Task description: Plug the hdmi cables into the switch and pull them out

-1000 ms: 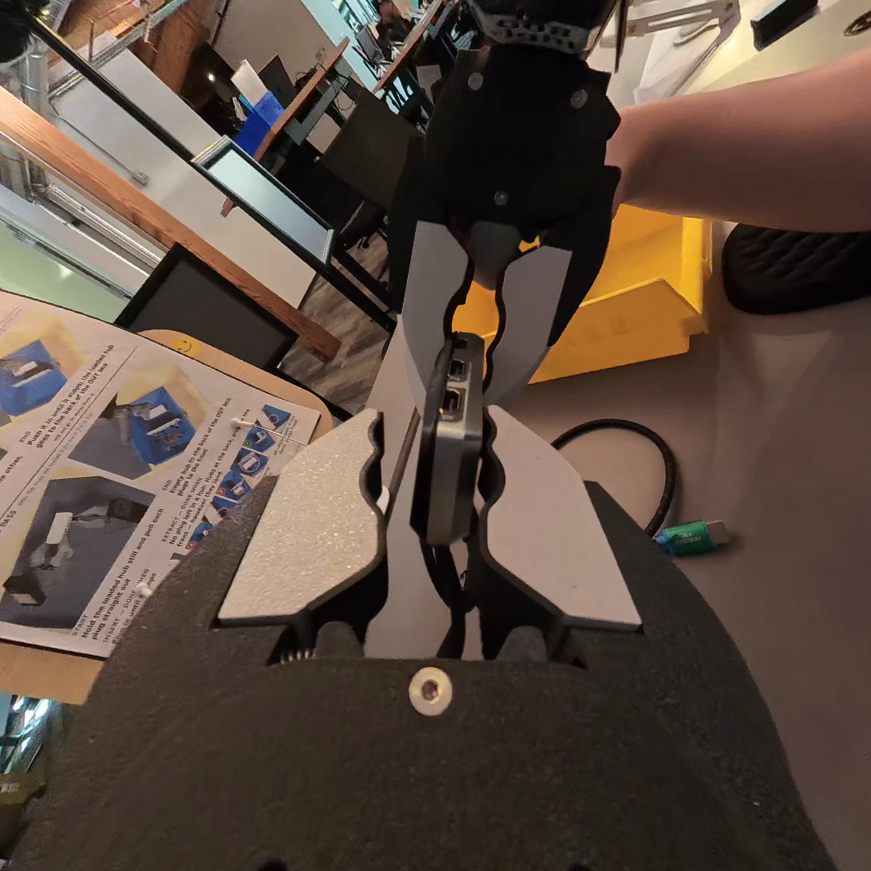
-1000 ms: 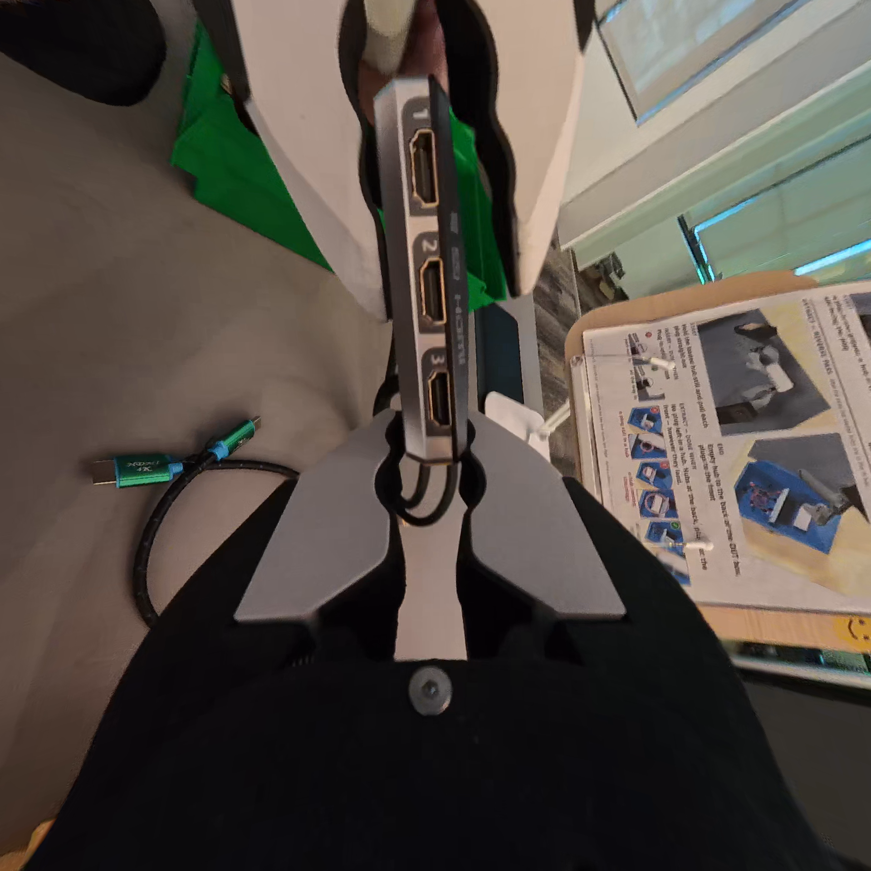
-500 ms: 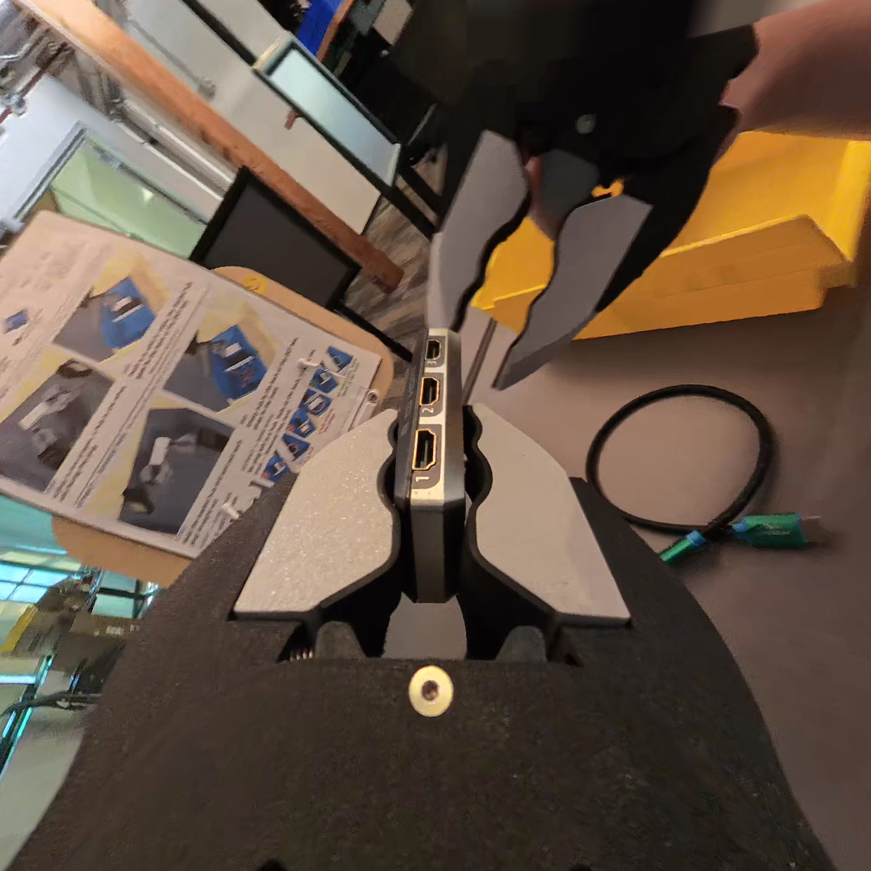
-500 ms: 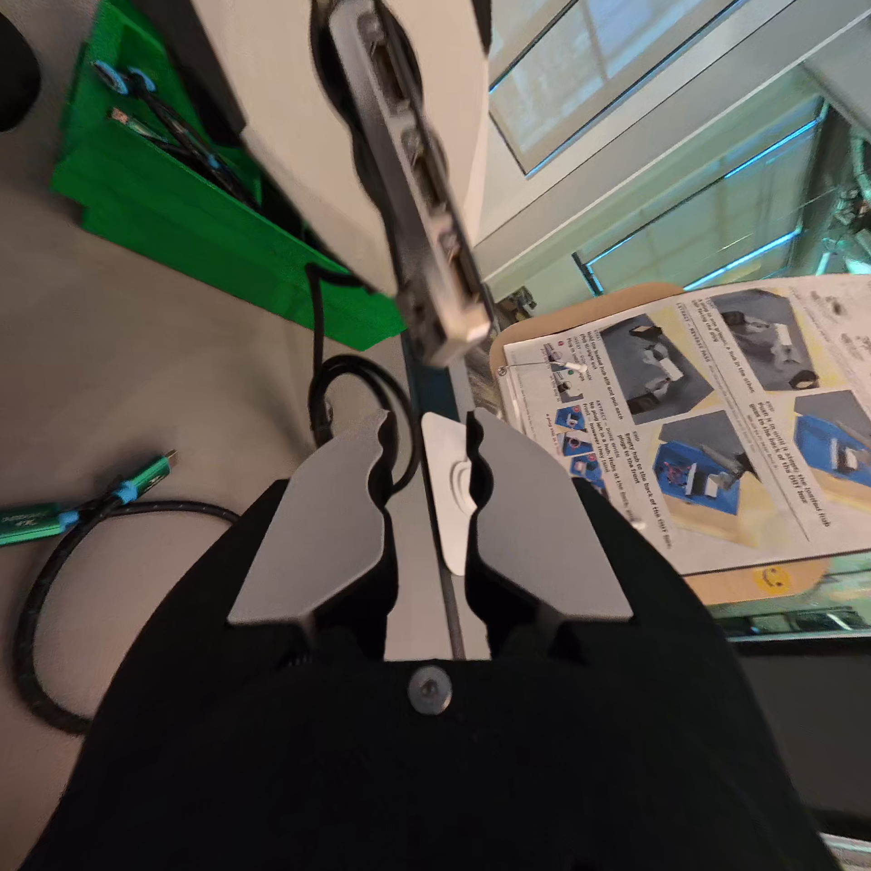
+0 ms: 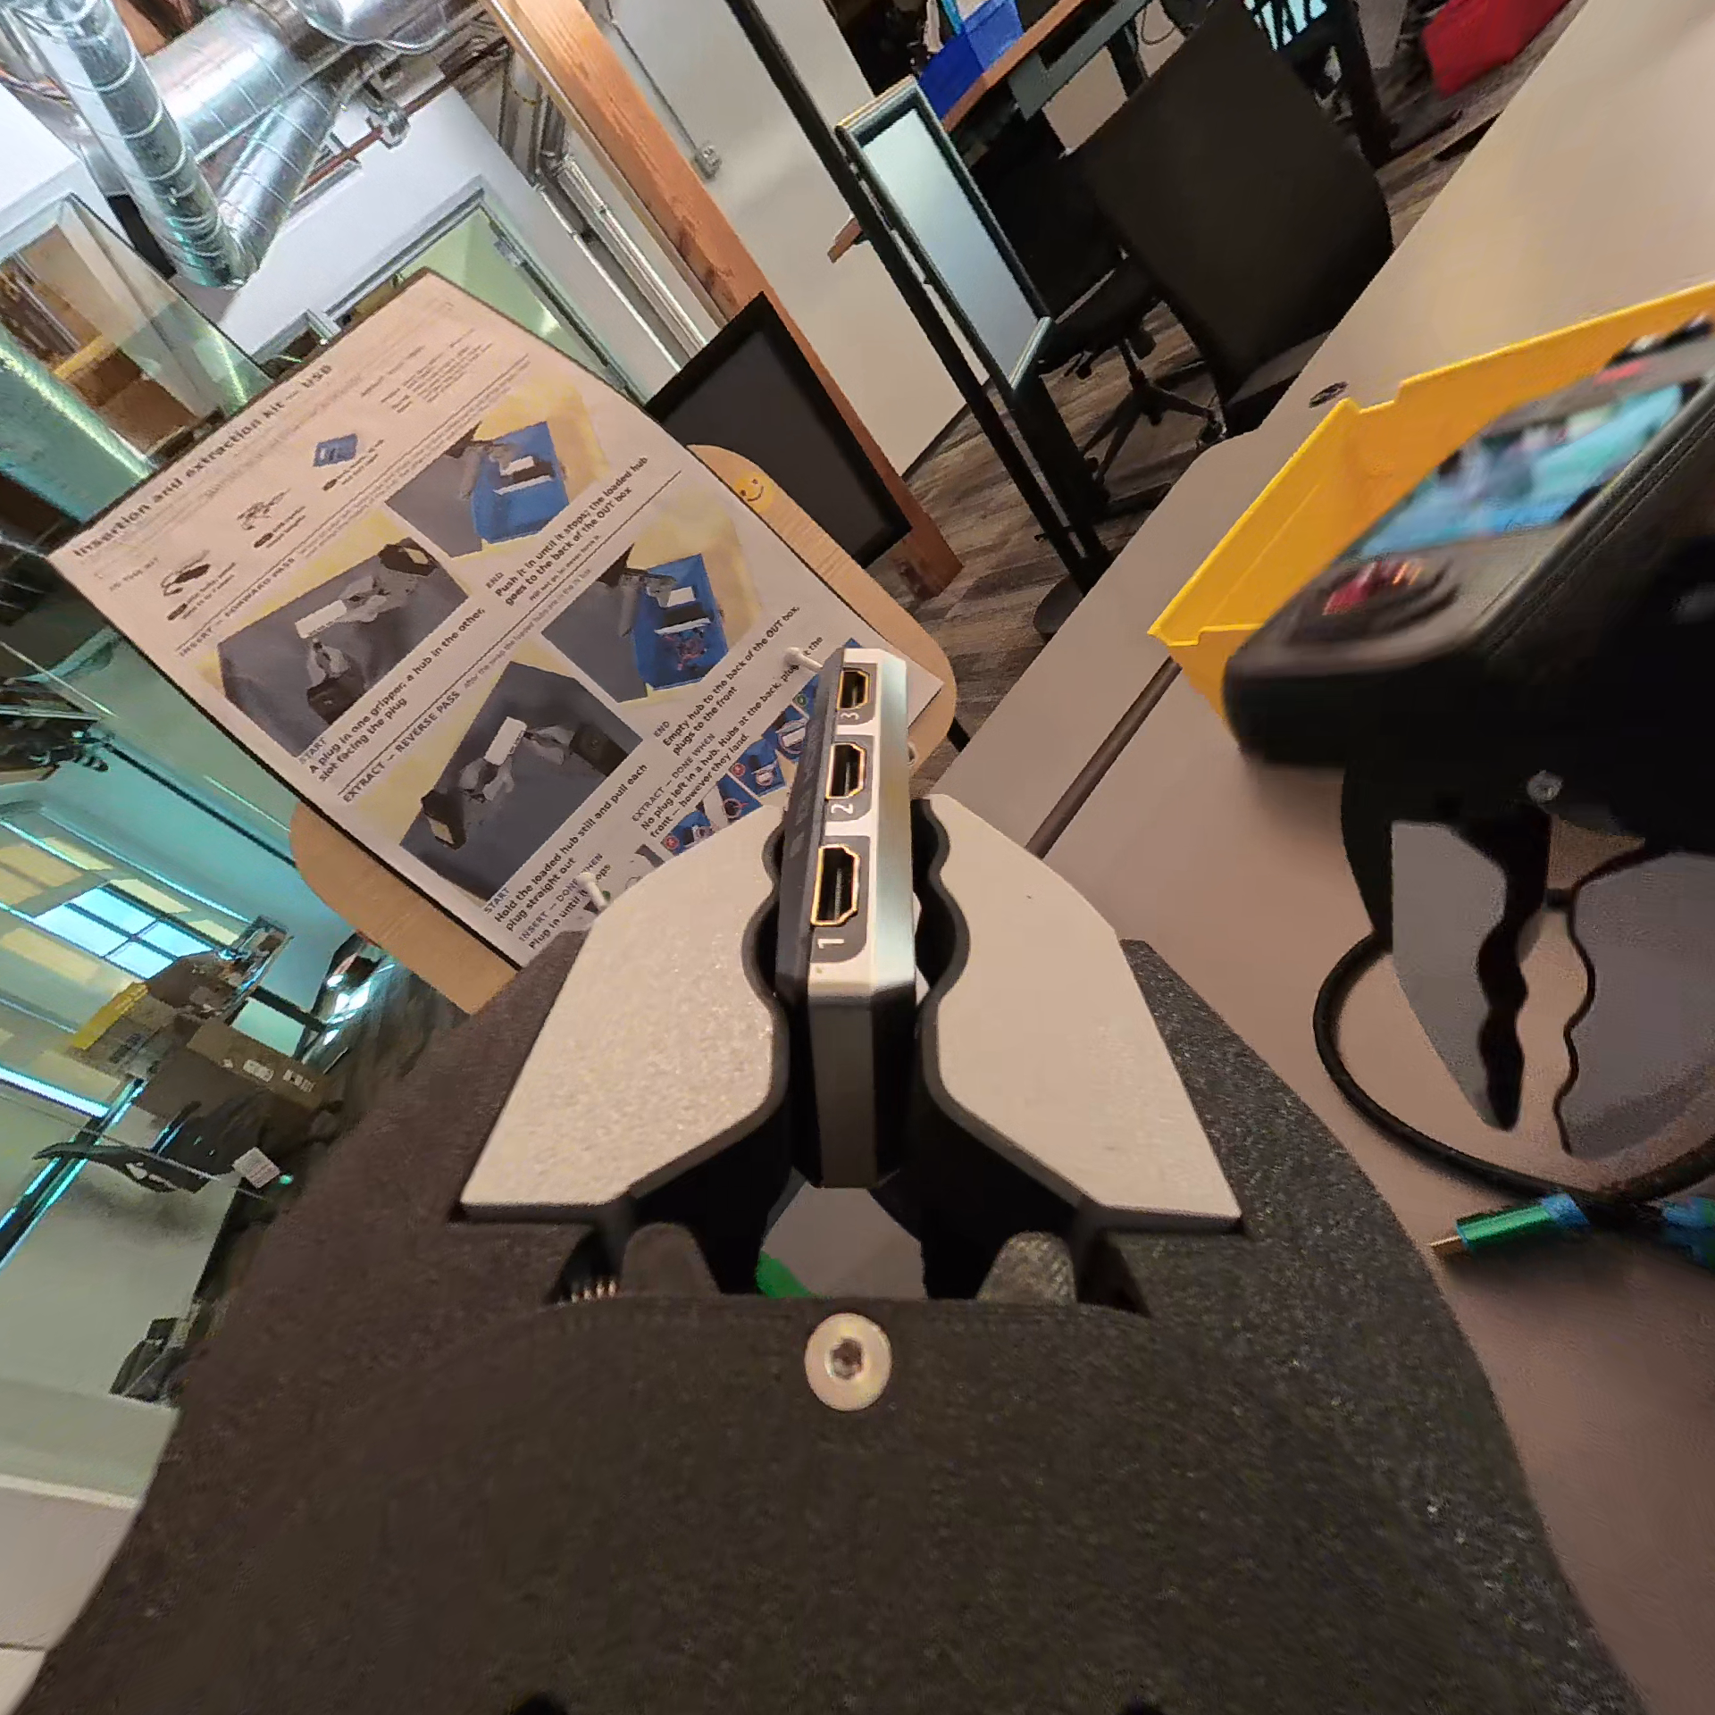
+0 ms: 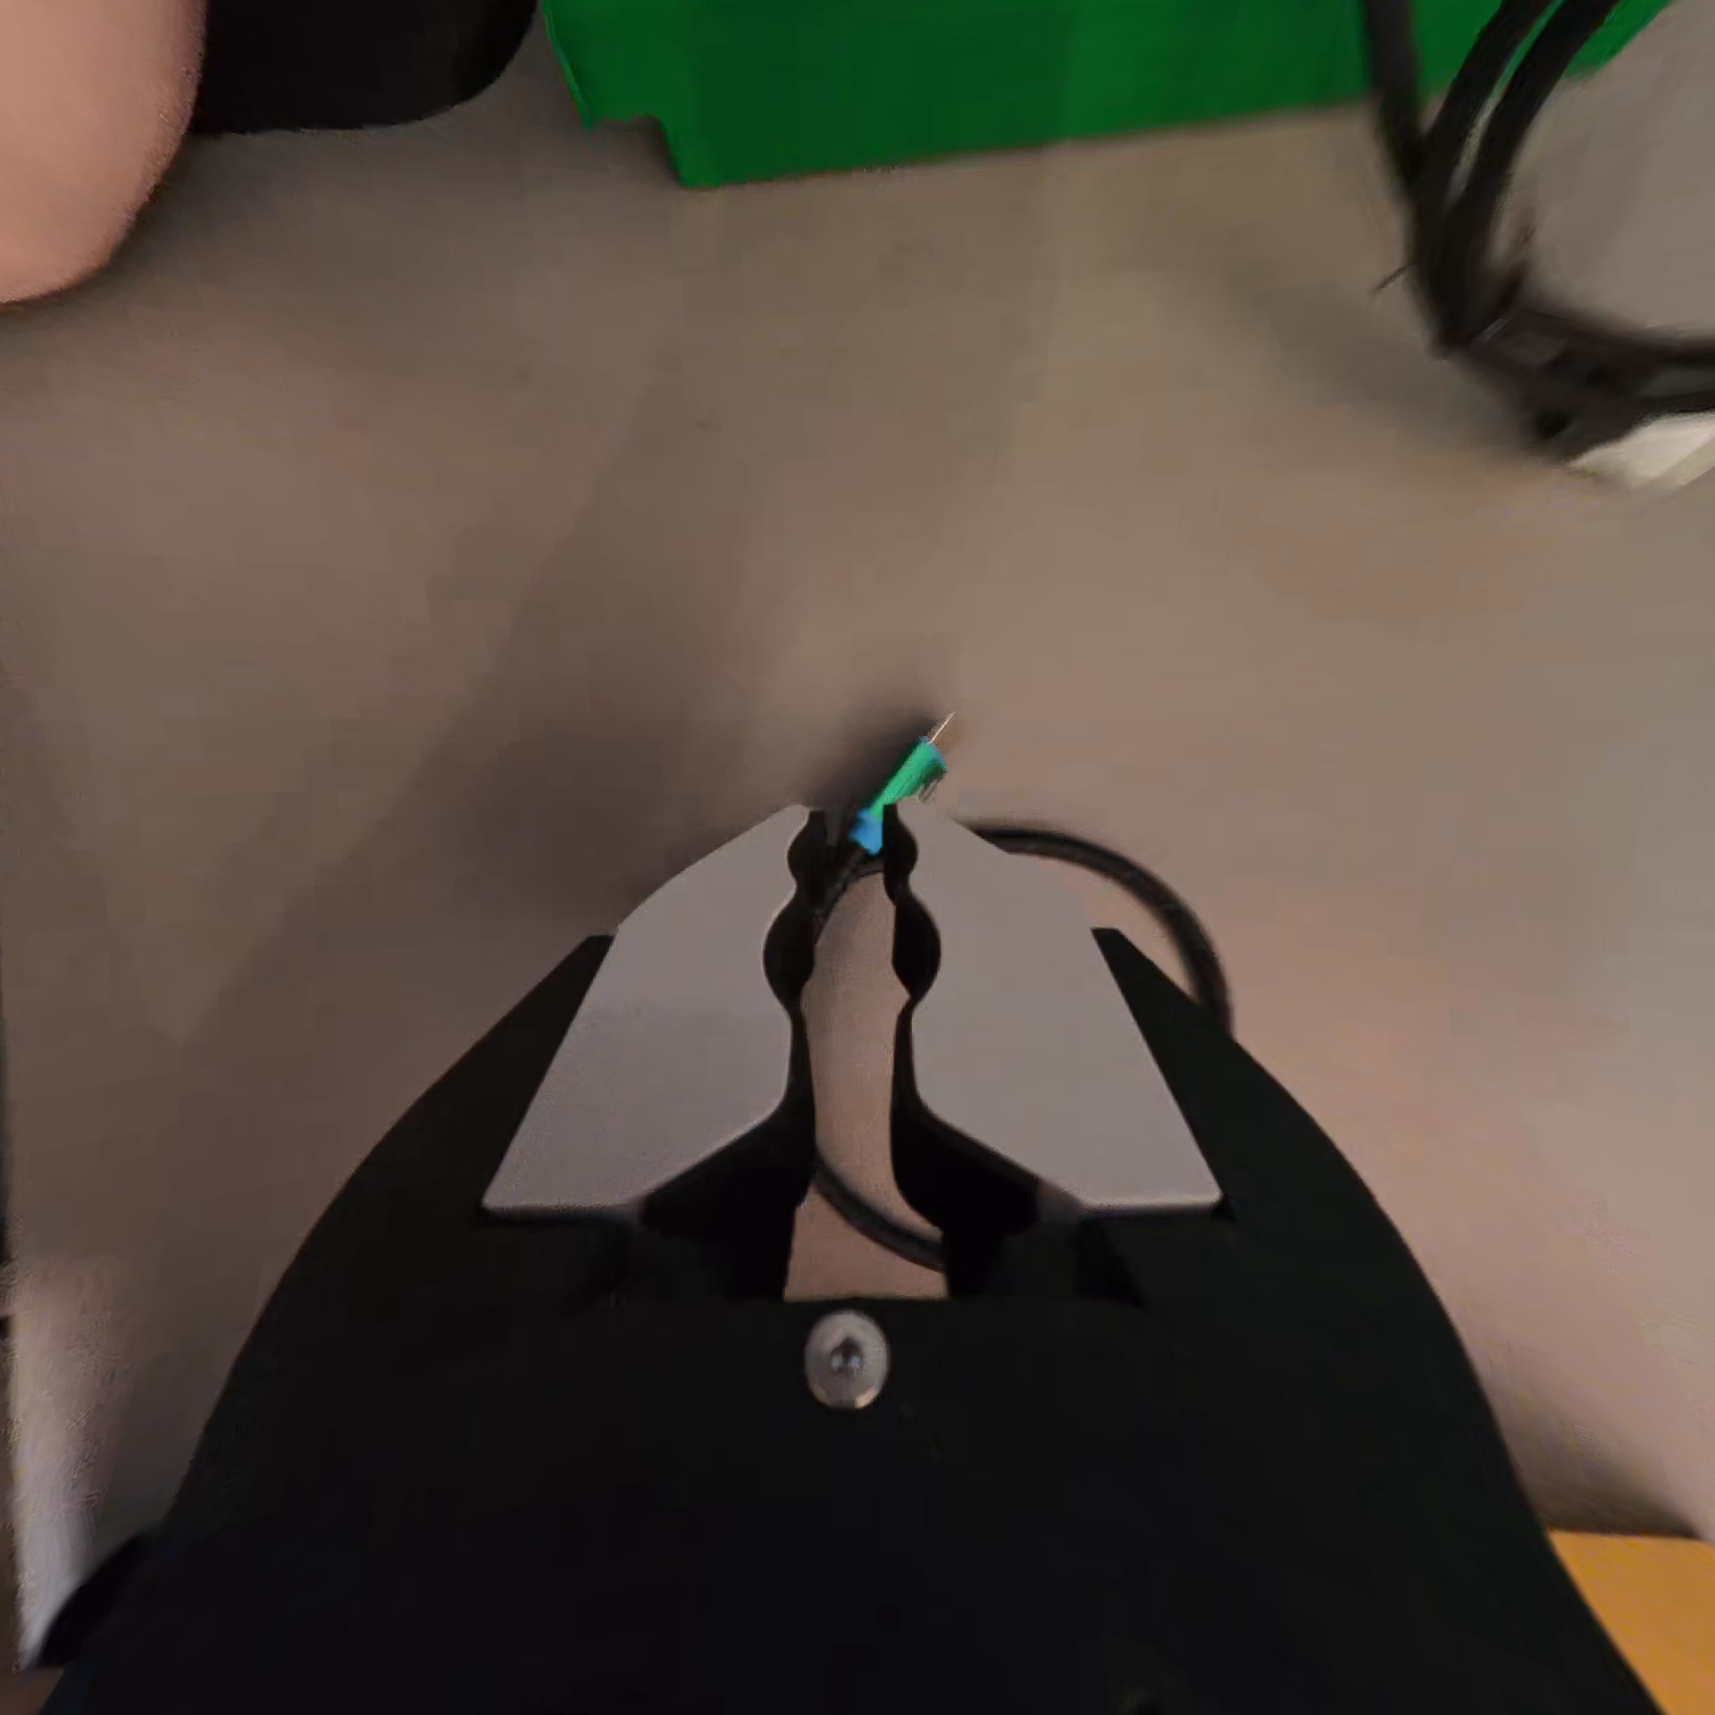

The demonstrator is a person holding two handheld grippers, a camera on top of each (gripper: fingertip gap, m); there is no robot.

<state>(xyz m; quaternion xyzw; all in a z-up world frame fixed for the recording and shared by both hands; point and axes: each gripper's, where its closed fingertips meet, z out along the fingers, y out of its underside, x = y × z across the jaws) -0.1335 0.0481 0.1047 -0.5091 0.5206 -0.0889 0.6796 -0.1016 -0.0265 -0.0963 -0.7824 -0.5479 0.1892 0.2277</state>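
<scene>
- Between the fingers of the left gripper (image 5: pixel 846 919), the grey HDMI switch (image 5: pixel 840 928) stands clamped on edge, its two flat sides pressed by the wavy inner faces of the jaws.
- Along the switch's upturned edge, three gold-rimmed ports run away from the left gripper in a row; none has a plug in it.
- Beyond the switch and to the left of this gripper, an instruction sheet (image 5: pixel 445 640) leans on a wooden board.
- Off to the right of the left gripper, the right gripper (image 5: pixel 1522 1095) points down at the grey table (image 5: pixel 1392 520), with a yellow bin (image 5: pixel 1318 529) behind it.
- At the right gripper's fingertips (image 6: pixel 849 817) in its own view, the jaws stand narrowly apart over the table, with the black HDMI cable (image 6: pixel 1141 891) running up between them.
- Just past those tips lies the cable's green plug (image 6: pixel 905 775) with a blue collar; whether the fingers touch it is unclear through the blur.
- Farther ahead of the right gripper sits a green bin (image 6: pixel 974 74); a second, blurred dark cable (image 6: pixel 1485 241) hangs at the upper right.
</scene>
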